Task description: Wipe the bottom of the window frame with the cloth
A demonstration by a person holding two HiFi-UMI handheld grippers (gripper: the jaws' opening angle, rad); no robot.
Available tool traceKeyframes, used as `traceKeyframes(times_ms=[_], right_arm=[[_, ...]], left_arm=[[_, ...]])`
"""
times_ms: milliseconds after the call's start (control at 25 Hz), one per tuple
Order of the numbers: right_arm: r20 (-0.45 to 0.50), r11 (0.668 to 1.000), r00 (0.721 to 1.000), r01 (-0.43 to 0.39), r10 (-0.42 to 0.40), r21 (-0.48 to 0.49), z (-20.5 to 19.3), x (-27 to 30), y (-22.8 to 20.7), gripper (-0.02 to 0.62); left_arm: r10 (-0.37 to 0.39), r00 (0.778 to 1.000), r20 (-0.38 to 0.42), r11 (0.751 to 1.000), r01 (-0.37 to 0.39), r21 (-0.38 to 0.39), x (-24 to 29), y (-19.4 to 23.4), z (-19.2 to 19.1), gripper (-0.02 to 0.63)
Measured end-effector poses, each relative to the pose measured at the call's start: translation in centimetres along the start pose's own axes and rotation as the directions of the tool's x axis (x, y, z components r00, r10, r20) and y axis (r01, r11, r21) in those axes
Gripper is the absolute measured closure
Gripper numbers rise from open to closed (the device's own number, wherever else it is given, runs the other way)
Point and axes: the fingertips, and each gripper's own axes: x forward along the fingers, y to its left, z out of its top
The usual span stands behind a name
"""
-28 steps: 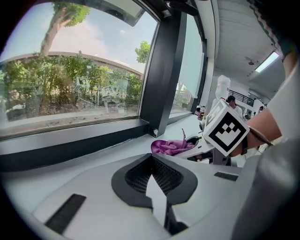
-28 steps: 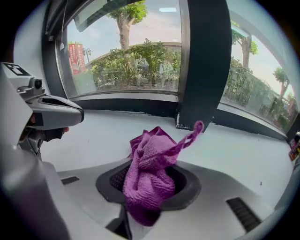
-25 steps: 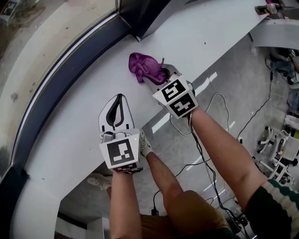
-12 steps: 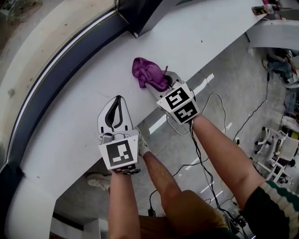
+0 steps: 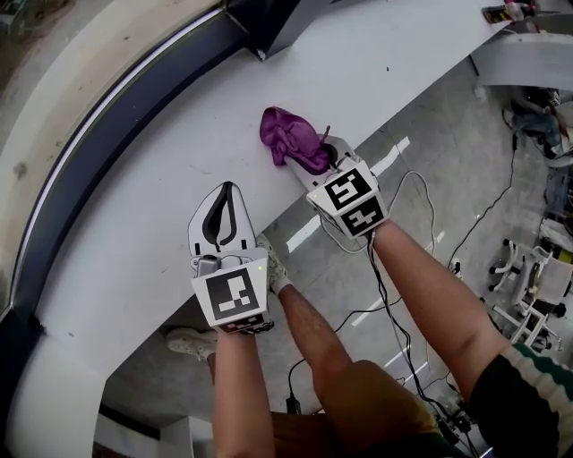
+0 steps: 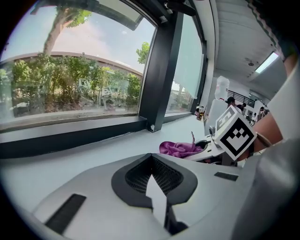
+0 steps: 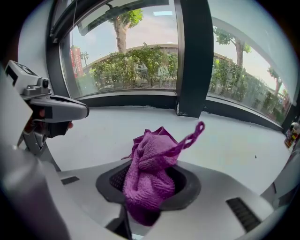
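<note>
1. Right claw (image 5: 306,154): closed on the purple cloth (image 5: 288,134). The right gripper view shows the fabric bunched between the jaws, with a loop of it standing up clear of the bundle.
2. Left claw (image 5: 226,188): jaws drawn together at the tips with nothing between them. It sits low over the white sill (image 5: 134,233), near the sill's room-side edge and well apart from the cloth.
3. Cloth, position: on the white sill, about midway between the sill's room-side edge and the dark bottom rail of the window frame (image 5: 107,125). It does not touch the rail. It lies near the foot of the black mullion (image 5: 269,27), on the room side of it.
4. Change over the last second: the right claw and cloth have slid a little to the right along the sill and away from the mullion foot. The left claw has held its place.
5. Reading for the task: the shift looks like a wiping stroke under way on the flat of the sill. The dark rail itself appears unreached as yet, so the cloth would probably need to go in toward the glass to cover it.
</note>
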Motion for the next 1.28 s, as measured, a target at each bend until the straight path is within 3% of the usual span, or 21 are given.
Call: traceKeyframes(times_ms=[160,480,960,1280], right_arm=[[-0.003,1.0,1.0,0.026,-0.026,0.004,-0.1,0.0,0.0,0.453],[-0.008,0.998,0.999,-0.049,0.048,-0.038,1.1,1.1,5.5,0.453],[-0.009,0.982,0.988,-0.156,0.156,-0.104,4.1,4.1,17.4,0.453],[-0.021,0.961,0.974,-0.226,0.226,-0.162,5.9,5.5,25.1,0.453]], left_arm=[[0.02,1.0,0.012,1.0,-0.02,-0.006,-1.0,1.1,-0.3,0.601],[0.074,0.996,0.041,0.997,-0.074,-0.016,-3.2,4.7,-0.5,0.601],[0.19,0.981,0.035,0.979,-0.187,-0.078,-9.1,12.5,-3.6,0.602],[0.279,0.96,0.034,0.954,-0.273,-0.122,-14.5,18.2,-5.9,0.601]])
